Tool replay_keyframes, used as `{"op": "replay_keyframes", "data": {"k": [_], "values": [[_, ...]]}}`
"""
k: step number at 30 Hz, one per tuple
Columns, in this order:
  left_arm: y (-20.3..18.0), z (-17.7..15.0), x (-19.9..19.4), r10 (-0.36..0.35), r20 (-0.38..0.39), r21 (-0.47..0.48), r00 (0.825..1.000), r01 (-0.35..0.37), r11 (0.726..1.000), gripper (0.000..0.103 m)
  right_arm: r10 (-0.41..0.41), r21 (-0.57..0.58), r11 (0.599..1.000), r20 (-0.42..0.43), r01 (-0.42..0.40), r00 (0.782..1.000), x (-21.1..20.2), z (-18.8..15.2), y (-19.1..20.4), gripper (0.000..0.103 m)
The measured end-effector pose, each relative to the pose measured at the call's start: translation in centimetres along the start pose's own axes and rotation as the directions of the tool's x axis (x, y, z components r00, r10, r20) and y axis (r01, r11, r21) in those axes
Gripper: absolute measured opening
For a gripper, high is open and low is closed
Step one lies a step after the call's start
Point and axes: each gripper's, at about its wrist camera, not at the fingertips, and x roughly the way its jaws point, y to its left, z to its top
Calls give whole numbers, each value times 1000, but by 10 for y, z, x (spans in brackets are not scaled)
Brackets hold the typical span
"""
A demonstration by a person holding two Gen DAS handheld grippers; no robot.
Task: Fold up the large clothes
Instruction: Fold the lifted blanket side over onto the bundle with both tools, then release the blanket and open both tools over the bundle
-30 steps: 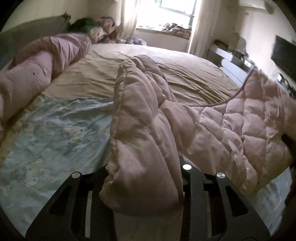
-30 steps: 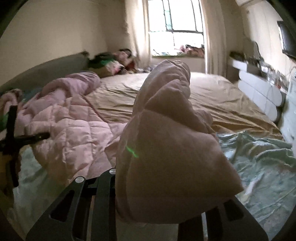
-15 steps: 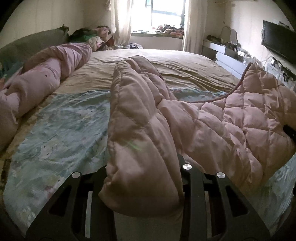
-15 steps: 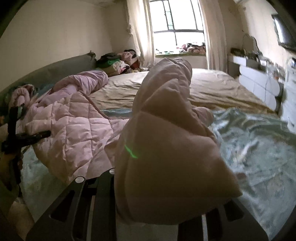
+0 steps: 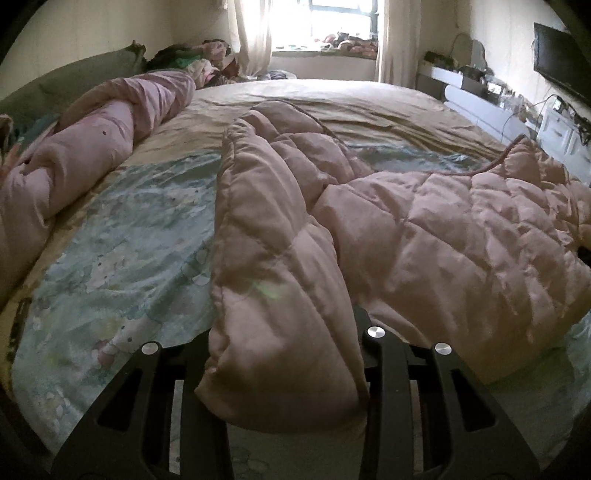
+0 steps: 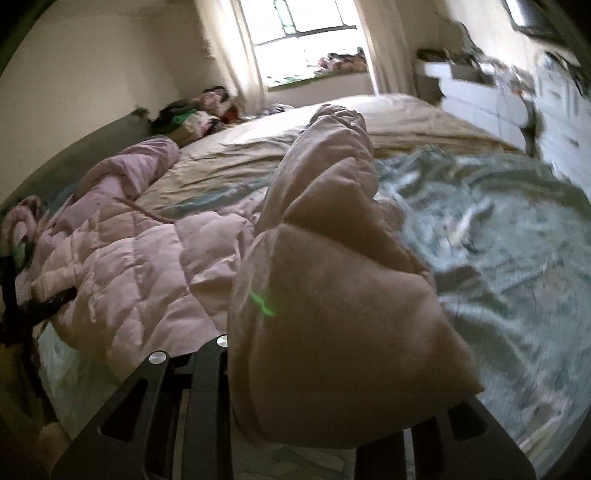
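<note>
Pink quilted coat (image 5: 424,236) lies spread on the bed (image 5: 351,99), over the pale blue printed sheet (image 5: 122,236) that covers the near half of the mattress. Beyond the coat the bed shows a tan cover running up to the window (image 5: 340,18).

Left gripper (image 5: 286,373): jaws narrow, clamped on a thick padded fold of the coat. The fold fills the gap between the 2 black fingers (image 5: 380,354) and bulges over them toward the camera. From that fold the fabric climbs away as a long ridge, then drops into the quilted body, which sits to the right of the gripper in the left wrist view.

Right gripper (image 6: 295,373): jaws also narrow, closed on another bunched end of the same coat (image 6: 325,295). The wad hides the right finger almost wholly; the left finger (image 6: 207,369) shows beside it. In the right wrist view the quilted body lies to the left of this gripper, resting on the blue sheet (image 6: 498,258). That view is smeared at its right side, so detail on the sheet is unclear.

A dark cord or trim edge runs along the coat's far border in the left wrist view.

Left of the coat, along the bed's edge by the grey headboard (image 5: 74,74), a second pink padded garment (image 5: 92,147) lies rolled lengthwise. Beyond it, near the window, a heap of mixed clothes (image 5: 199,62). White cabinets (image 5: 491,110) stand to the right of the bed.
</note>
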Motion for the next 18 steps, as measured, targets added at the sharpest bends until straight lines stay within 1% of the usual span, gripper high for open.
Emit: {"op": "replay_keyframes", "data": {"k": [7, 11, 13, 15, 17, 18], "values": [[1, -7, 13, 13, -16, 3, 1000, -13, 1000, 30, -31, 108, 993, -61, 38, 998, 17, -13, -19, 28], [3, -9, 18, 9, -19, -10, 1000, -9, 1000, 32, -47, 151, 987, -102, 62, 994, 29, -16, -26, 31], [2, -10, 21, 12, -20, -7, 1000, -13, 1000, 33, -47, 169, 983, -109, 65, 993, 32, -16, -28, 33], [2, -11, 23, 12, -22, -14, 1000, -12, 1000, 35, -49, 193, 979, -122, 72, 991, 39, -18, -33, 36], [2, -13, 24, 15, -24, -18, 1000, -15, 1000, 36, -47, 216, 973, -138, 76, 989, 42, -19, -35, 43], [3, -13, 24, 14, -26, -22, 1000, -14, 1000, 38, -48, 223, 972, -141, 79, 989, 42, -20, -36, 44]]}}
